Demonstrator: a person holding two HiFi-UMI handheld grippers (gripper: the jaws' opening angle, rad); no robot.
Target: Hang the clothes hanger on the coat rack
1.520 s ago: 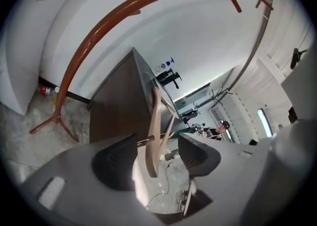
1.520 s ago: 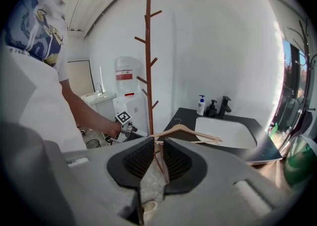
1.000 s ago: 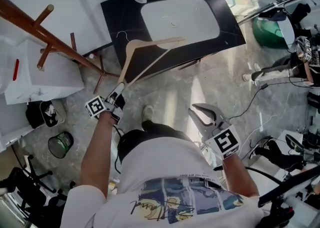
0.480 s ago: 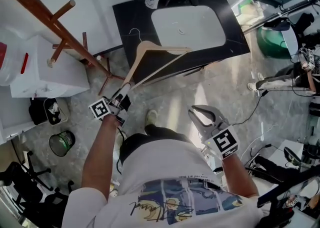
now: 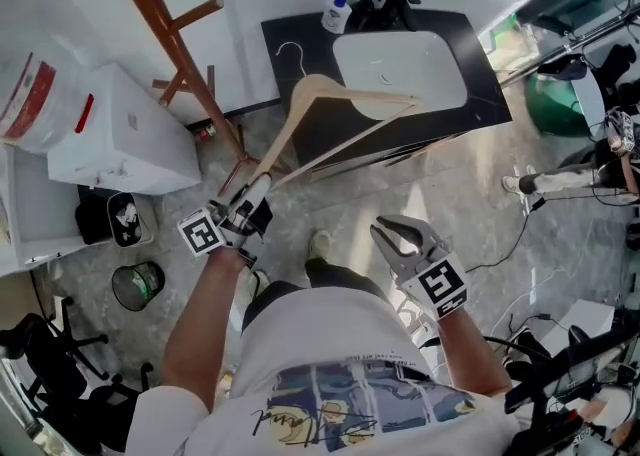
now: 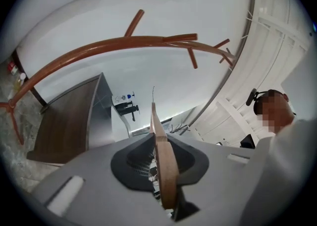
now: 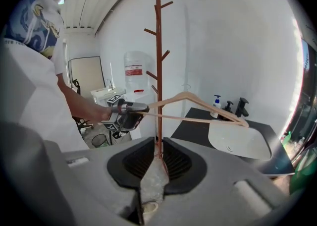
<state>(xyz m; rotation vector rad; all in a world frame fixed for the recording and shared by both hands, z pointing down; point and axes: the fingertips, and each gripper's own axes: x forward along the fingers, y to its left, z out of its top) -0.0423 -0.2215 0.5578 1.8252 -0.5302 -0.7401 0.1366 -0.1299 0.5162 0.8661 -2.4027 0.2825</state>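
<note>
A pale wooden clothes hanger (image 5: pixel 360 96) with a wire hook is held up over the floor in front of the sink. My left gripper (image 5: pixel 258 186) is shut on one end of it; its jaws have just been closing on that end, and the wood (image 6: pixel 161 155) sits edge-on between the pads. The red-brown coat rack (image 5: pixel 165 29) stands up and left of the hanger, apart from it; its pegs (image 6: pixel 124 44) arch above the left gripper (image 6: pixel 159 141). My right gripper (image 5: pixel 395 234) hangs lower right, jaws slightly apart and empty. In the right gripper view the rack (image 7: pixel 158 61), hanger (image 7: pixel 213 105) and left gripper (image 7: pixel 141 110) lie ahead of the right gripper (image 7: pixel 156 143).
A black counter (image 5: pixel 475 59) with a white sink and a soap bottle (image 5: pixel 337 9) stands behind the hanger. A white water dispenser (image 5: pixel 120 134) sits beside the rack's base, with a dark bin (image 5: pixel 138 284) near it. Cables and another person's legs (image 5: pixel 570 179) lie at the right.
My left gripper has risen with the hanger and come closer to the coat rack. My right gripper has shifted a little sideways and stays empty.
</note>
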